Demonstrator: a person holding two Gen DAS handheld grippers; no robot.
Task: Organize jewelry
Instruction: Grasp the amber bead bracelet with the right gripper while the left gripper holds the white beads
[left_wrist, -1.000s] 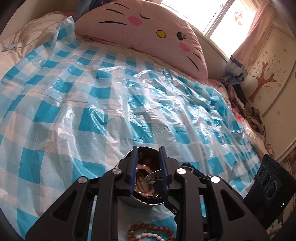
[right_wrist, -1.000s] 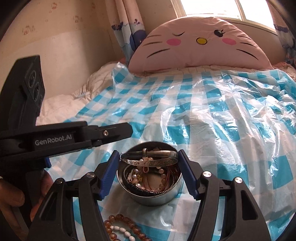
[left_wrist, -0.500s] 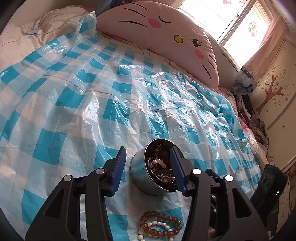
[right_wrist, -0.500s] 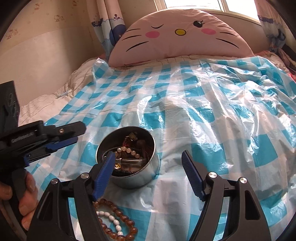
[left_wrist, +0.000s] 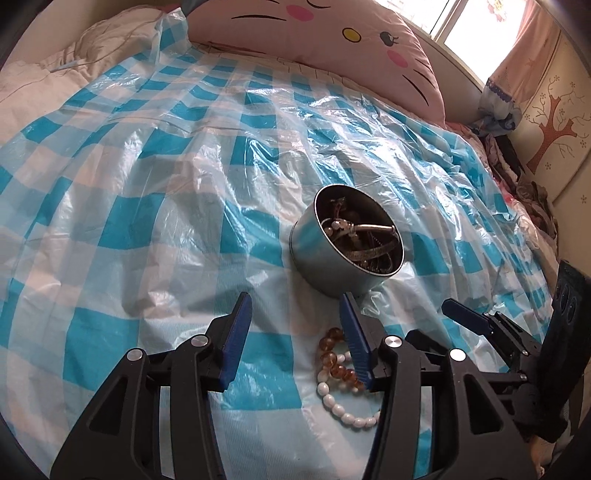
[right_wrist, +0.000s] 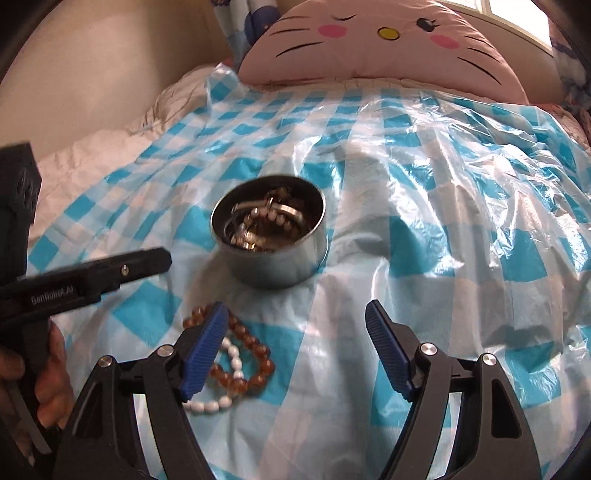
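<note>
A round steel bowl (left_wrist: 334, 251) (right_wrist: 280, 258) full of bracelets and a silver bangle (left_wrist: 369, 230) (right_wrist: 284, 210) sits on the blue-checked plastic sheet. An amber bead bracelet (left_wrist: 334, 360) (right_wrist: 251, 341) and a white bead bracelet (left_wrist: 345, 408) (right_wrist: 207, 406) lie on the sheet in front of the bowl. My left gripper (left_wrist: 295, 314) is open and empty, short of the bowl, its right finger over the beads. My right gripper (right_wrist: 295, 317) is open and empty, its left finger over the same beads.
A pink cat-face pillow (left_wrist: 314, 26) (right_wrist: 388, 40) lies at the head of the bed. A white quilt (right_wrist: 110, 144) borders the sheet on the left. Clothes (left_wrist: 532, 192) are piled by the wall on the right. The left gripper also shows in the right wrist view (right_wrist: 92, 277).
Both grippers have drawn back from the bowl and opened. The silver bangle, first across the bowl's rim, now lies inside it. The loose bead bracelets have come into fuller view.
</note>
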